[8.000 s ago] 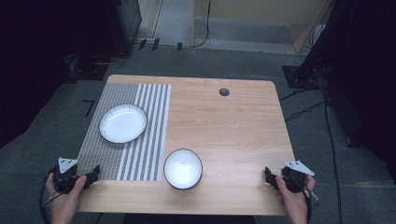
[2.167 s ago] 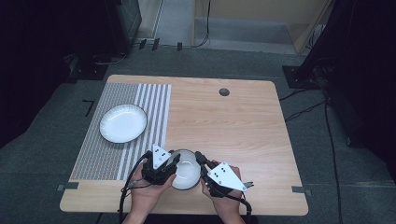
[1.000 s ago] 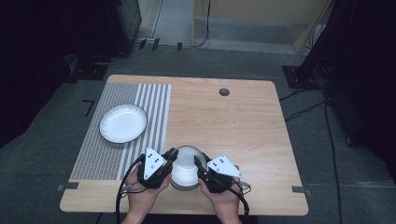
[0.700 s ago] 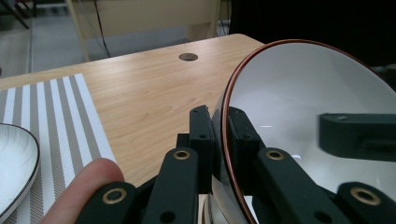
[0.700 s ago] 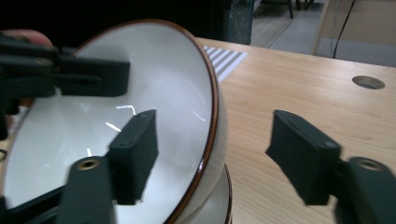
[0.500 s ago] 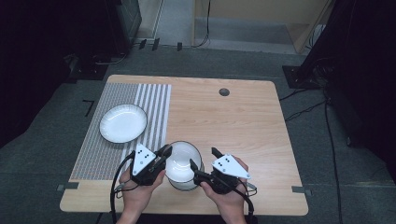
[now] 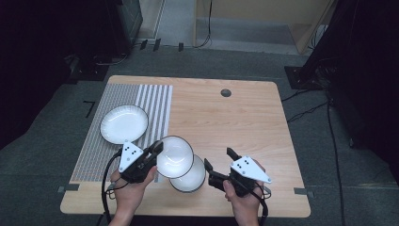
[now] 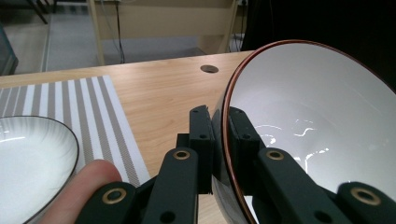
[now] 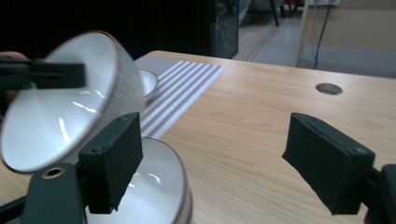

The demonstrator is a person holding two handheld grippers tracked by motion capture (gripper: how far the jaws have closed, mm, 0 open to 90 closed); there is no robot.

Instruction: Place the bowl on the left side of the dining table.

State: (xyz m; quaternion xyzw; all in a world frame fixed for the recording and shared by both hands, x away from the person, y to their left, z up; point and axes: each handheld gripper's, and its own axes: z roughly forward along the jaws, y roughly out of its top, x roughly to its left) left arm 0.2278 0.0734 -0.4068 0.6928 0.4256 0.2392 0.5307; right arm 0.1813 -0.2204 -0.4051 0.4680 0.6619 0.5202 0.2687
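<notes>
we lift the top bowl [image 7: 174, 149] off the lower bowl [image 7: 190, 176]; left gripper [image 7: 155, 149] pinches its rim, right gripper [image 7: 219, 165] has just spread, empty. next we carry it to the mat [image 7: 101, 139].

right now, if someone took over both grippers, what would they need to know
Left gripper: shut on the rim of the upper bowl, which it holds lifted and tilted.
Right gripper: open, nothing between its jaws, which have just been opening; it sits beside the lower bowl.
Lower bowl rests on the table. A plate lies on the striped mat.
Done: the two bowls are separated.
Left: probably set the lifted bowl down, perhaps near the plate.
</notes>
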